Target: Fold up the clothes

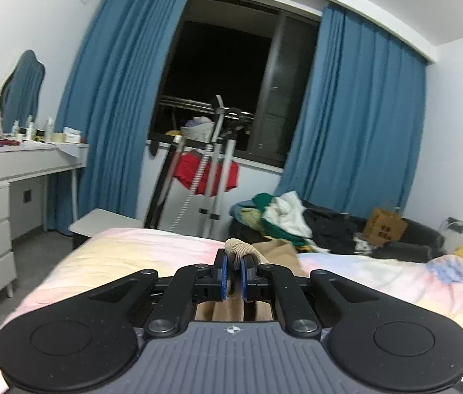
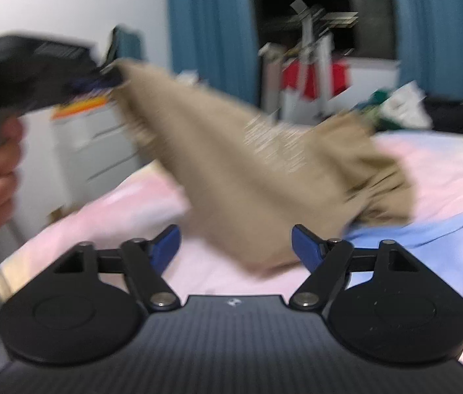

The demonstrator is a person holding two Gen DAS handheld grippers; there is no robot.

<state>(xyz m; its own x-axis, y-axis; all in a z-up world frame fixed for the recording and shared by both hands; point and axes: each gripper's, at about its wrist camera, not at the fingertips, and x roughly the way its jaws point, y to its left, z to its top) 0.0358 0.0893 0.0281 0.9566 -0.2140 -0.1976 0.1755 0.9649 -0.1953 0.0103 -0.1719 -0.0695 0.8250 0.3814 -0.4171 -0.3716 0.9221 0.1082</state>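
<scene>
A tan ribbed garment [image 2: 247, 170] hangs stretched above the pastel bed sheet [image 2: 444, 164], blurred by motion. My left gripper [image 1: 233, 267] is shut on its edge, and a bunched fold of it [image 1: 241, 249] pokes out above the blue pads. In the right wrist view the left gripper [image 2: 110, 77] holds the garment's upper left corner high at the left. My right gripper [image 2: 236, 244] is open and empty, with its fingers either side of the garment's lower hanging edge.
A pile of clothes [image 1: 280, 216] lies on a dark sofa [image 1: 395, 239] beyond the bed. A drying rack [image 1: 211, 164] stands by the window. A white dresser [image 1: 8, 177] with bottles stands at the left. A small white table [image 1: 103, 223] is by the bed.
</scene>
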